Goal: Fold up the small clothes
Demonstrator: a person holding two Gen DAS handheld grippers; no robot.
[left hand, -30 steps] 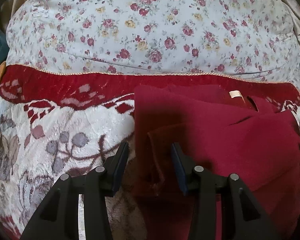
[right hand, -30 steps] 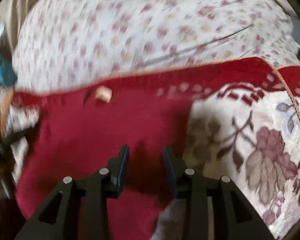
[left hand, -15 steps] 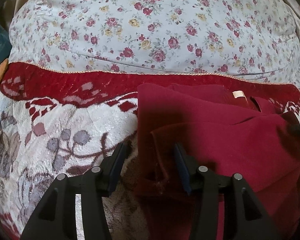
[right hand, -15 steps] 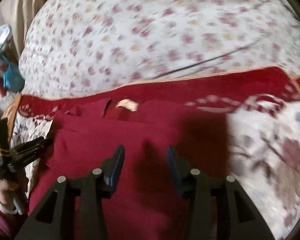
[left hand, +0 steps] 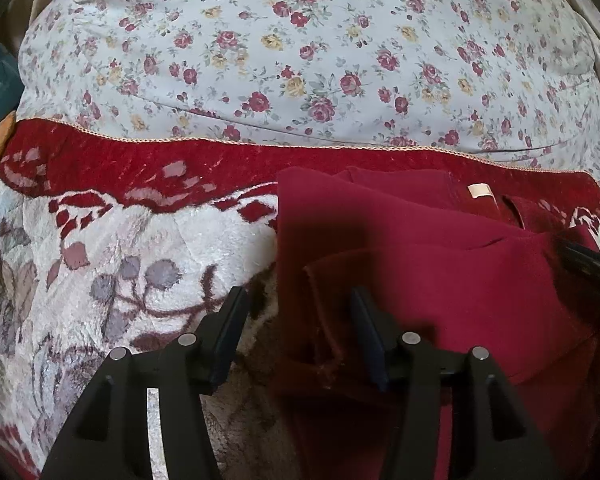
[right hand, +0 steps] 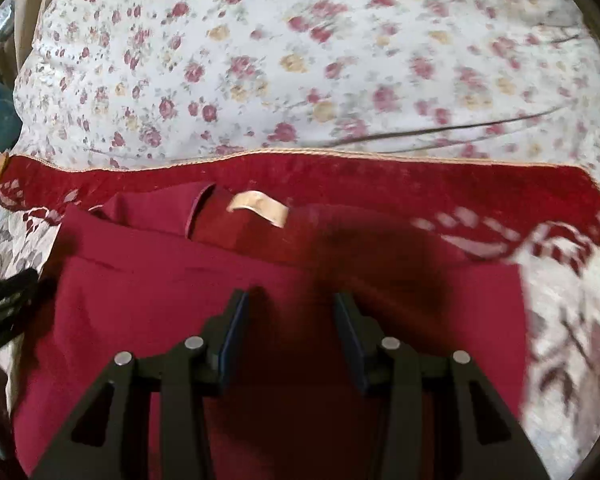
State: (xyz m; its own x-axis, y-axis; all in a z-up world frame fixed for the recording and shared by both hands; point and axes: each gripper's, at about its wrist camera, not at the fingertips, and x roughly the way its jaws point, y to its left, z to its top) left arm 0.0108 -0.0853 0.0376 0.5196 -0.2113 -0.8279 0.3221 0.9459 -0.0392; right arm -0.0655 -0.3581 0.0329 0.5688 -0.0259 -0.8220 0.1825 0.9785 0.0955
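Blanket (left hand: 112,240), white plush with grey leaves and a dark red border, fills the left of the left wrist view, and behind it lies a floral sheet (left hand: 300,60). The left tongs (left hand: 296,320) stand apart with nothing between them, over the left edge of a red garment (left hand: 440,280) that lies spread on the blanket. A folded flap of the garment shows just ahead of the right-hand finger (left hand: 366,332). A cream tag (left hand: 480,191) sits at the garment's far edge, and a black tip of the right tongs pokes in at the far right. In the right wrist view, which is blurred, the left tongs show as a dark shape at the left edge. The right tongs (right hand: 290,324) are also apart and seem to hover over the garment's middle, with the tag ahead of them.
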